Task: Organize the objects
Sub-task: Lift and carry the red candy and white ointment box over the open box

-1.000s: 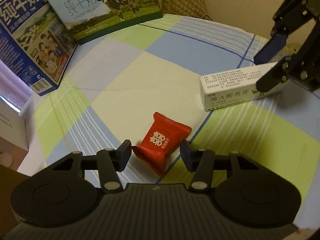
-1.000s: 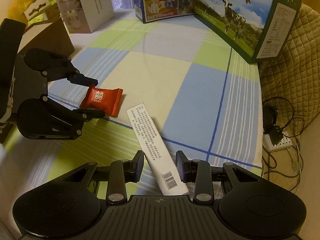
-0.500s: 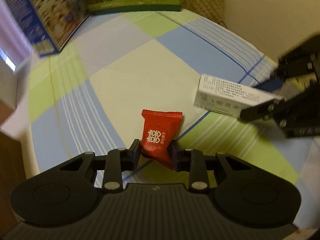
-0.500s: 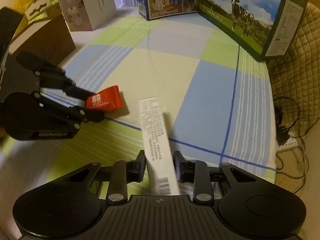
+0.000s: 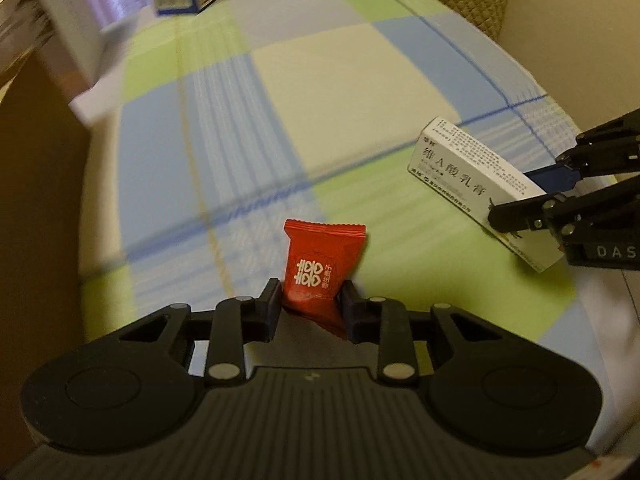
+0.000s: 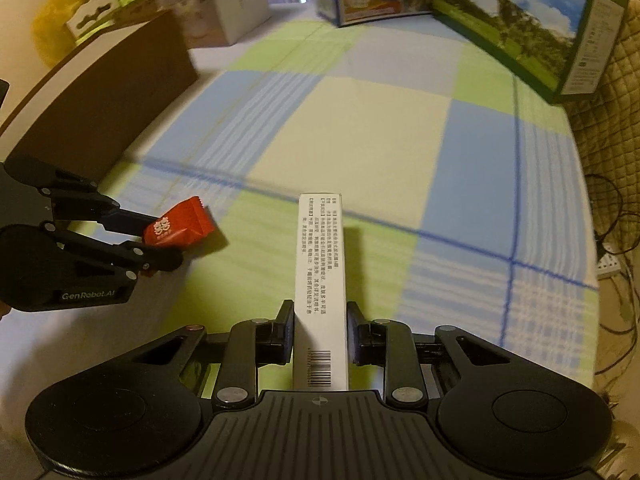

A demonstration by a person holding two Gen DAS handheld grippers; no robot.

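Plaid cloth (image 5: 360, 80); "GenRobot.AI" left gripper (image 6: 168, 246), red candy (image 6: 180, 226).

Checked blue-green-cream tablecloth (image 6: 372, 128) under milk cartons (image 6: 516, 28), white box (image 6: 236, 4), brown box (image 6: 104, 92).

milk cartons (image 6: 516, 28) upright, far edge | white box (image 6: 224, 4) far left | cables (image 6: 616, 240) right

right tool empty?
No: the right tool is clamped on the long white cardboard box, its fingers pressing both long sides.
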